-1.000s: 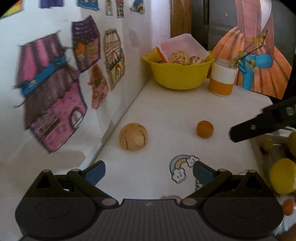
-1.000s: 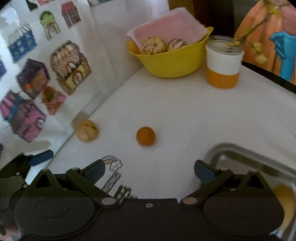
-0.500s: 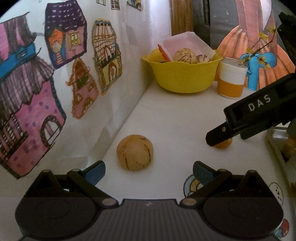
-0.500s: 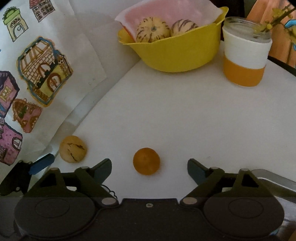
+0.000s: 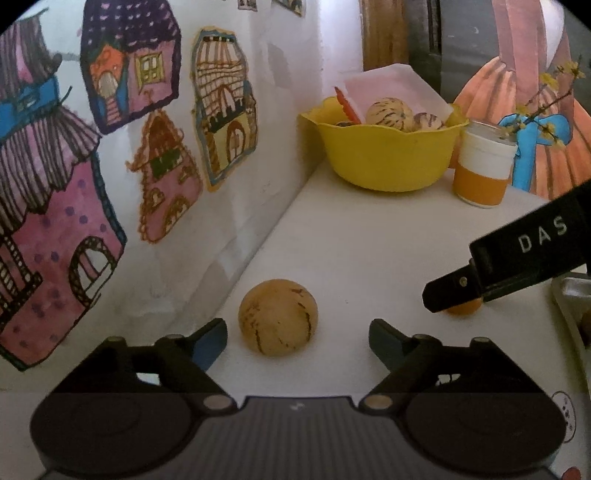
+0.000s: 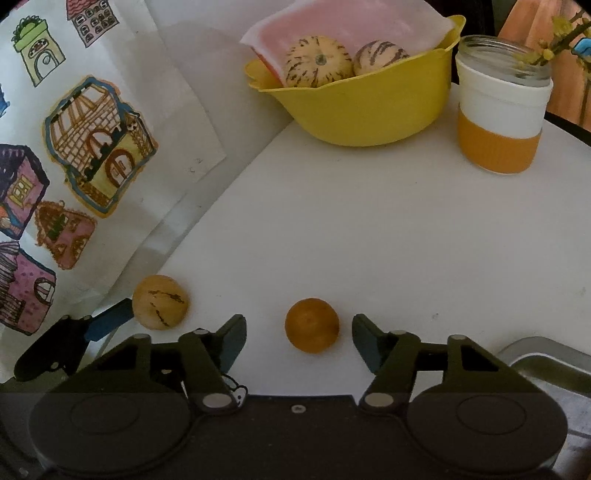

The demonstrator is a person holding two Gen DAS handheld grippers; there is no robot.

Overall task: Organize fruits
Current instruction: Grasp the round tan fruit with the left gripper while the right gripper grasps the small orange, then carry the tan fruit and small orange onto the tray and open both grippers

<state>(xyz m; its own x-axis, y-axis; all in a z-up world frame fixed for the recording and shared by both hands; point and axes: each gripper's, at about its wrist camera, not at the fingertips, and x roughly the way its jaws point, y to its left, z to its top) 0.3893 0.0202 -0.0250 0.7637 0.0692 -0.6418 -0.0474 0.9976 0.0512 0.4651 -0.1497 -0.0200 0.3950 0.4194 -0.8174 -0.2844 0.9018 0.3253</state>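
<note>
Orange little fruit (image 6: 312, 325) sits between the right gripper (image 6: 299, 338)'s wide-open fingers mid-table, striped melon (image 5: 277, 317) likewise in the left gripper (image 5: 297, 341), so either probably rolls if nudged off-centre.

White table (image 6: 369, 221) vs white wall (image 5: 258, 29) w/ house drawings (image 5: 221, 110), dim light.

white table (image 6: 369, 229), striped fruit (image 6: 160, 301), orange fruit (image 6: 312, 325), yellow bowl (image 6: 369, 110), jar (image 6: 498, 122)
</note>
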